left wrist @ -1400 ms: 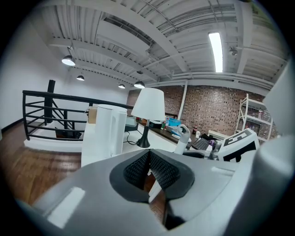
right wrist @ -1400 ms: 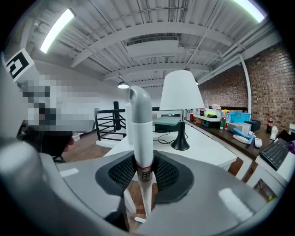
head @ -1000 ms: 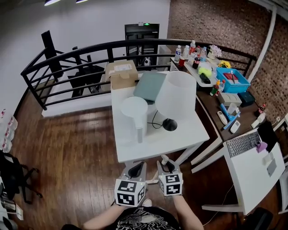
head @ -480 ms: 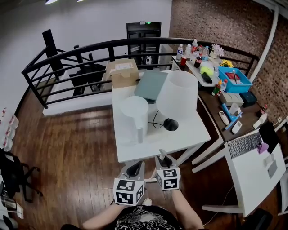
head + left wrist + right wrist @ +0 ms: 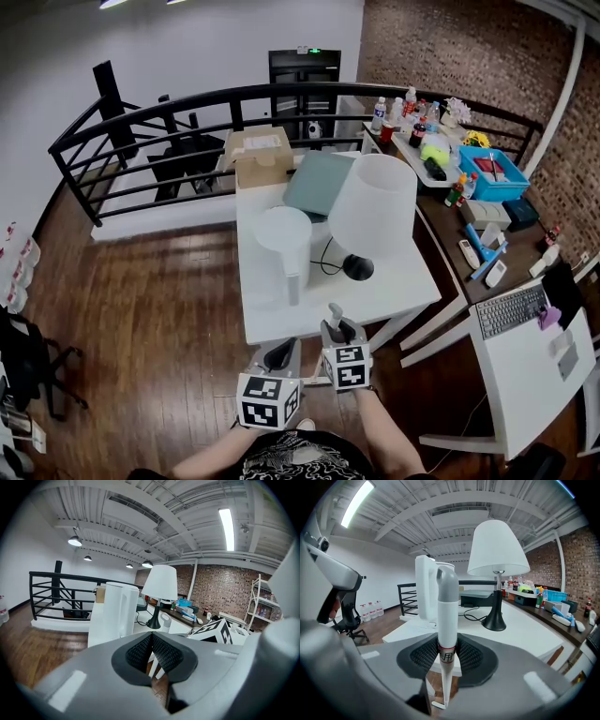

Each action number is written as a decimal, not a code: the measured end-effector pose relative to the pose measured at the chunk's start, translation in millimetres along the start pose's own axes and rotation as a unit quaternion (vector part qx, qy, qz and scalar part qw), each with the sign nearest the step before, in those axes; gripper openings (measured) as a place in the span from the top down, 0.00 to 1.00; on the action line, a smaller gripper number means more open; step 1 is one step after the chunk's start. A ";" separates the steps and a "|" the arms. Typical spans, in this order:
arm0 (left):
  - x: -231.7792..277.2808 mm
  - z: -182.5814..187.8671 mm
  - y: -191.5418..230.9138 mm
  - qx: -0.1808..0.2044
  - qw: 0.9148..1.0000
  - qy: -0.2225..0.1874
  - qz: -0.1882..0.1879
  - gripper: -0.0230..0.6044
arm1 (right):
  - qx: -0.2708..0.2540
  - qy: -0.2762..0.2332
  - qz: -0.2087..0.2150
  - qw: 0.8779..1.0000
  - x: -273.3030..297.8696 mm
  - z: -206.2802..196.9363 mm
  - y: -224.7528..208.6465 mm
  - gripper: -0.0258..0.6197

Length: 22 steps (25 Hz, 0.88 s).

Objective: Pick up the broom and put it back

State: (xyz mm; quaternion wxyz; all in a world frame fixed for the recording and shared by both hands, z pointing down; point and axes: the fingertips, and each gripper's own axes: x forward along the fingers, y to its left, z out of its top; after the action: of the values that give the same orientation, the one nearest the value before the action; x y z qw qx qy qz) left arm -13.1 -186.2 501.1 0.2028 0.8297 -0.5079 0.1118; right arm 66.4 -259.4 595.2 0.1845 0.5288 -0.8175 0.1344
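A white broom handle with a grey top stands upright between the pads of my right gripper, which is shut on it. In the head view that handle pokes up over the near edge of the white table, with my right gripper just below it. The broom's head is hidden beneath. My left gripper hangs lower and to the left, off the table. In the left gripper view its jaws meet with nothing between them.
On the table stand a white lamp, a tall white jug-like appliance, a grey folder and a cardboard box. A black railing runs behind. A cluttered dark desk and a keyboard lie to the right.
My right gripper has moved with the handle up the picture to the table's near edge. The left gripper has stayed about where it was.
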 end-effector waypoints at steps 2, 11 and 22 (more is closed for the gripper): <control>2.4 1.1 1.2 -0.001 1.000 -0.001 0.002 0.95 | -0.002 0.002 0.003 1.000 3.7 0.5 -0.1 0.80; 9.8 2.9 6.2 -0.005 1.000 -0.001 0.007 0.96 | 0.005 0.000 0.013 1.000 13.6 3.6 -0.1 0.79; 5.5 4.9 6.1 -0.003 1.000 -0.002 -0.001 0.96 | 0.032 -0.010 0.001 0.999 -2.7 6.6 -3.0 0.73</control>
State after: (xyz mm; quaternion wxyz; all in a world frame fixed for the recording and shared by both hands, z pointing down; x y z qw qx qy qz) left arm -16.2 -195.2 500.3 0.2048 0.8298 -0.5077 0.1081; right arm 69.1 -261.1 588.1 0.1591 0.5353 -0.8150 0.1547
